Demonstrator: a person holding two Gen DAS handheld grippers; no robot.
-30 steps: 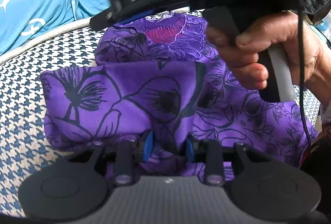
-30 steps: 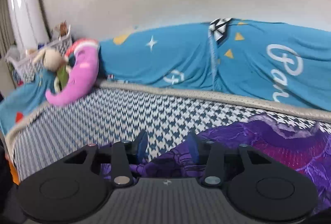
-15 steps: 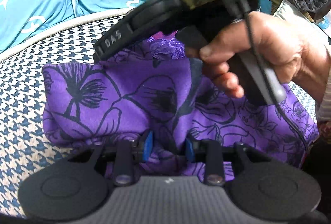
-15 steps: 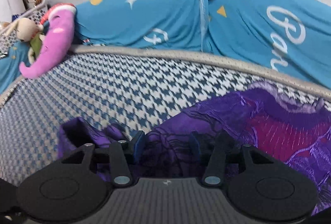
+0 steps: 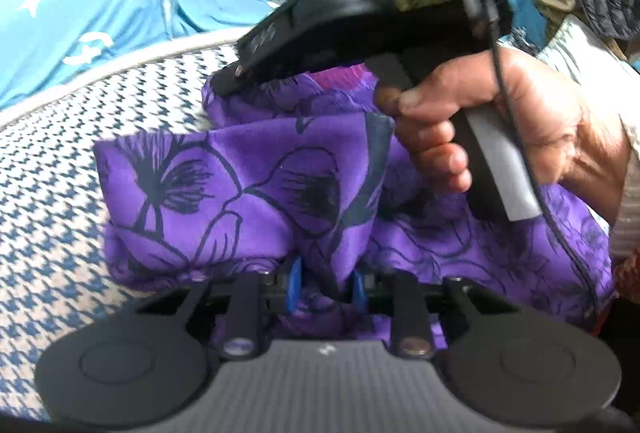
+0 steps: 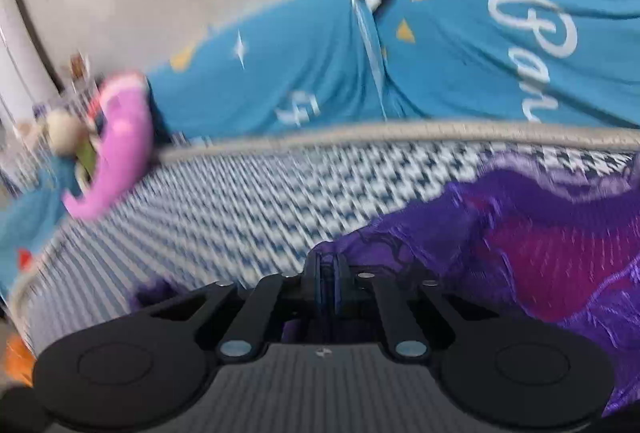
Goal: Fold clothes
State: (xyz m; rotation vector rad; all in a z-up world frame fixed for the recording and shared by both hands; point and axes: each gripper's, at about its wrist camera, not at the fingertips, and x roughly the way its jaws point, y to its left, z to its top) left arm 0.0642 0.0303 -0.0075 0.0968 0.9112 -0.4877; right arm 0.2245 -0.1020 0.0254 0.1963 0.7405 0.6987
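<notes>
The bed (image 5: pixel 52 233), covered in a blue-and-white houndstooth spread, carries everything here, with a blue printed sheet (image 6: pixel 440 45) bunched along its far edge. A pink plush toy (image 6: pixel 120 149) lies toward the far left corner. The purple floral garment (image 5: pixel 248 189) sits partly folded on the near side of the bed, one layer doubled over another, its magenta embroidered panel showing at the far end.

The right gripper (image 6: pixel 328 281) has its jaws pinched tight on a purple edge of the garment, a hand (image 5: pixel 520 129) wrapped around its handle. The left gripper (image 5: pixel 326 287) has its jaws at a narrow gap with cloth bunched between them; whether they truly bite the fabric I cannot tell.

The fabric looks thin and slippery, so the risk is a lopsided fold: if the left side is only resting in loose cloth, lifting with the right could drag the doubled layer open or skew it.
</notes>
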